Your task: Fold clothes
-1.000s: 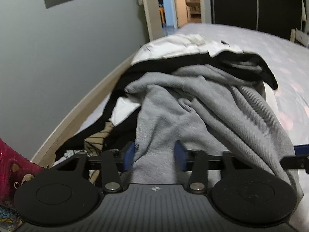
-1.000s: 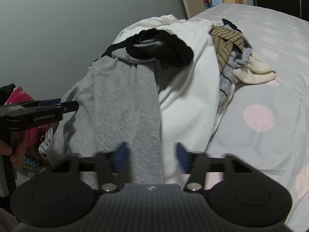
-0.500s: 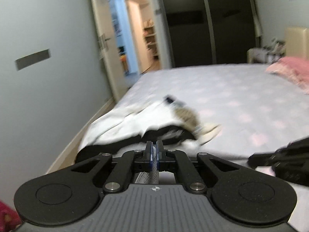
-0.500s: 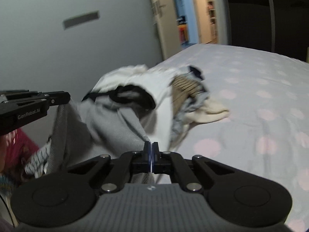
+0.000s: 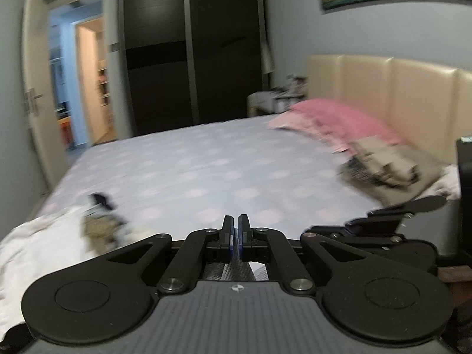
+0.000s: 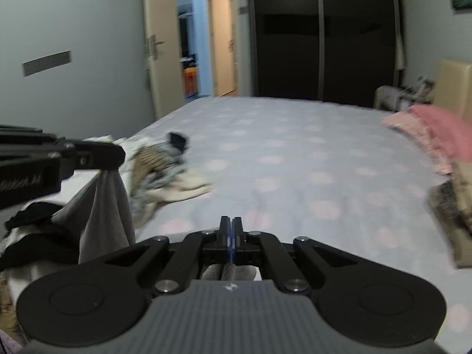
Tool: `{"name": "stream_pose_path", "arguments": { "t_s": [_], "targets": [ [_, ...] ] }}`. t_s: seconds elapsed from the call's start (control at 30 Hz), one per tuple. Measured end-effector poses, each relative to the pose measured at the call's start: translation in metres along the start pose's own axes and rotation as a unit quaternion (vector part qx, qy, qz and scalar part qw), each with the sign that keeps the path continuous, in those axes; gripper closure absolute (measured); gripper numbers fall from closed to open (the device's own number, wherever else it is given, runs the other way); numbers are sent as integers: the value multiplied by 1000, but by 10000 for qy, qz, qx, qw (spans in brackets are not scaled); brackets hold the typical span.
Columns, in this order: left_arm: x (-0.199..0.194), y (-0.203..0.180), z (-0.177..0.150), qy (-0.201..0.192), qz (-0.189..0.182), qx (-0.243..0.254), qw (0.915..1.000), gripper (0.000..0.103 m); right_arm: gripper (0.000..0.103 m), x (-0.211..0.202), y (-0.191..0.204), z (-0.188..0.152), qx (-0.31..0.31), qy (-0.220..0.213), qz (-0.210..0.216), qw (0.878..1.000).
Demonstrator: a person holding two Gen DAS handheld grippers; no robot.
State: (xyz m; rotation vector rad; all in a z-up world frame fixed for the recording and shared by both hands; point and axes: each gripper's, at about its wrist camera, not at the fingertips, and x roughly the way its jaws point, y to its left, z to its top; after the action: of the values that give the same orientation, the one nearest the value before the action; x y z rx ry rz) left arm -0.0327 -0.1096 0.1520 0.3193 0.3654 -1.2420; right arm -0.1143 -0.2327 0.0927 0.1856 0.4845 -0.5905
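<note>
Fingers [image 5: 226, 230] of both grippers are clamped on the grey garment [image 6: 103, 206], lifted beside the clothes pile [image 6: 165, 165]; folding not yet begun.

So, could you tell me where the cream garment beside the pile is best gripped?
I'd take the cream garment by its loose end lying on the bare bedspread, coming from the open bed side, rightward in the right wrist view; its other end seems tangled with the striped piece. The left gripper and right gripper are both shut on the grey garment, so one must release first.
</note>
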Motion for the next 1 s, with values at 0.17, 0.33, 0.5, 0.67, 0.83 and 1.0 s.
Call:
{"name": "stream_pose_path", "arguments": {
  "t_s": [0.17, 0.33, 0.5, 0.67, 0.83, 1.0],
  "targets": [
    [-1, -40, 24, -754, -972, 75, 9924, 103, 103, -26, -50, 20, -171, 43, -502, 9986],
    [15, -65, 26, -521, -1215, 395, 9904, 103, 103, -50, -78, 30, -905, -451, -1800, 9785],
    [48, -46, 2, 327, -729, 412, 9959, 103, 103, -58, -106, 34, -753, -130, -1444, 9866],
    [67, -13, -26, 953, -206, 241, 9949, 77, 98, -32, -99, -1, -779, 400, -821, 9928],
    [64, 14, -54, 1483, 244, 404, 9878, 57, 91, -7, -97, -51, -694, 961, -328, 9924],
    [66, 23, -83, 1957, 486, 641, 9774, 52, 75, 25, -89, -83, -611, 1473, 10, 9872]
  ]
}}
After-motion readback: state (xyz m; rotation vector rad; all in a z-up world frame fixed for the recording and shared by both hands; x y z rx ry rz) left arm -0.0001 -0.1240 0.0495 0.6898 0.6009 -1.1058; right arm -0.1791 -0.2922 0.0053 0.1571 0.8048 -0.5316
